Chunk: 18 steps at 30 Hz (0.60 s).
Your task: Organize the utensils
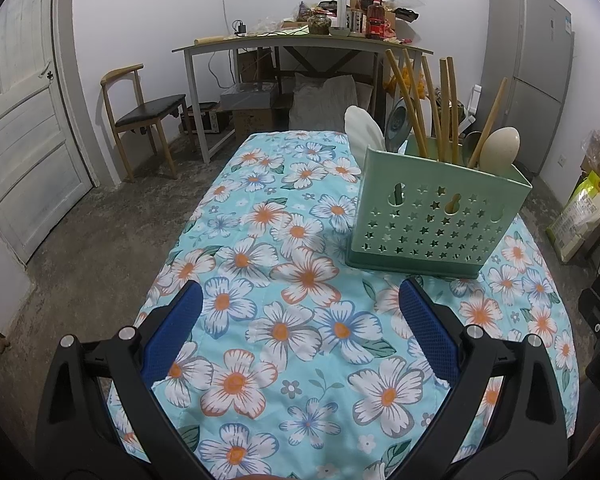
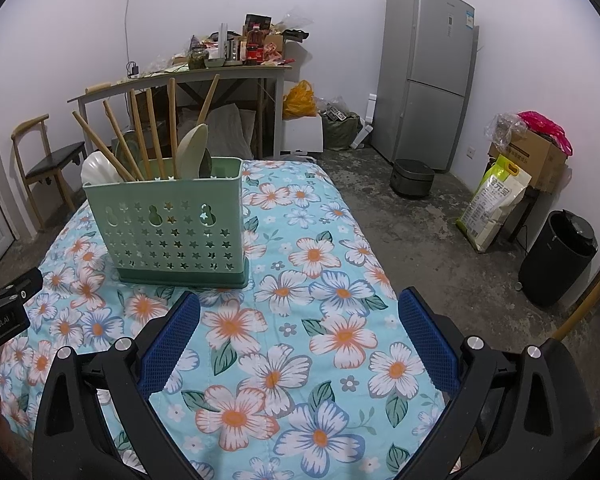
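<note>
From the left wrist, the left gripper (image 1: 300,308) is spread wide and holds nothing. A green holder (image 1: 440,216) with star holes stands far right on the flowery cloth (image 1: 260,240), full of chopsticks (image 1: 444,108) and spoons (image 1: 498,148).

From the right wrist, the right gripper (image 2: 300,312) is wide too, holding nothing. The holder (image 2: 168,224) stands far left.

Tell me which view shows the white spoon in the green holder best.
The left wrist view: the white spoon rises clear at the green holder's left end. In the right wrist view the spoon shows too, but a chopstick crosses it.
</note>
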Motion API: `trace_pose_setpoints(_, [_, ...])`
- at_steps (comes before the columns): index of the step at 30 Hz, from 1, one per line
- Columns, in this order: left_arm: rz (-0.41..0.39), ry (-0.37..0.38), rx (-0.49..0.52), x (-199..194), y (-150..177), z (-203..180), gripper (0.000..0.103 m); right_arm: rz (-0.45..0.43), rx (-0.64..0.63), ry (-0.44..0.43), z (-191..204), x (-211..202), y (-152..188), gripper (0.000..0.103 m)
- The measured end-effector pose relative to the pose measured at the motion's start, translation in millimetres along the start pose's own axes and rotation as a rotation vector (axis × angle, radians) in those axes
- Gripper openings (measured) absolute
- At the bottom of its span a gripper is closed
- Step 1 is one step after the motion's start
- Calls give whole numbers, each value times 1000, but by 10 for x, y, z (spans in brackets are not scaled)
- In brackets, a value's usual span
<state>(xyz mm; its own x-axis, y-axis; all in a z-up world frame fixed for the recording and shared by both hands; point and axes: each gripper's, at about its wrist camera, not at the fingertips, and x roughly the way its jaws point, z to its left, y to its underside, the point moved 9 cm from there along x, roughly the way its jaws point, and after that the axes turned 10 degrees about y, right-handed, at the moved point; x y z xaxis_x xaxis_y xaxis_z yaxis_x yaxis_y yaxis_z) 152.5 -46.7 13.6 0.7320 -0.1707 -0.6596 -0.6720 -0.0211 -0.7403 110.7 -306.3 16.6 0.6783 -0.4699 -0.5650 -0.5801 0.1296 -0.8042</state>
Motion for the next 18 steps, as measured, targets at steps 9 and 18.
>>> trace_pose_setpoints(9, [6,3,5,17,11,-20,95,3,2,-4,-1,11,-1,97])
trace_pose_setpoints(18, [5,5,11,4,24,-2,95,3,7,-2,-12,13,-8,97])
